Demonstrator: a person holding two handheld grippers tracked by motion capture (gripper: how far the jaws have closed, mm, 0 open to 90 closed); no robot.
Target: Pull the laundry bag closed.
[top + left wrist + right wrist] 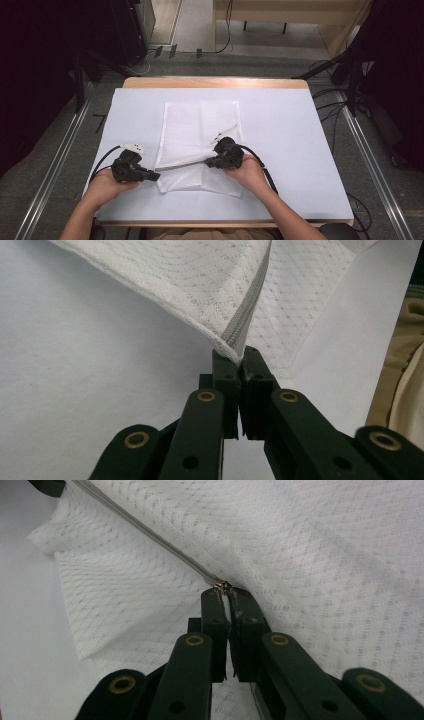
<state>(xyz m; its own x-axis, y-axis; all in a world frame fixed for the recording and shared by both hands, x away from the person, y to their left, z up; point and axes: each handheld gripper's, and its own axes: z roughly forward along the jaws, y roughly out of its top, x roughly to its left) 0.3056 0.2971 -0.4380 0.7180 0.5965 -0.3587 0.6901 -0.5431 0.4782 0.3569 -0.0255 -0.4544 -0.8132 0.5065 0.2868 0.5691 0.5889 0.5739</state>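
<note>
Counter (295, 150) with white covering and wooden far edge carries a white mesh zippered fabric bag (200, 125), lying mid-counter toward the near edge, near part lifted. Grey zipper (250, 305) runs taut between both tongs. Left tongs (156, 176) pinch the bag's zipper end at its corner. Right tongs (209, 162) are pressed together on the small brass zipper slider (221, 585).
</note>
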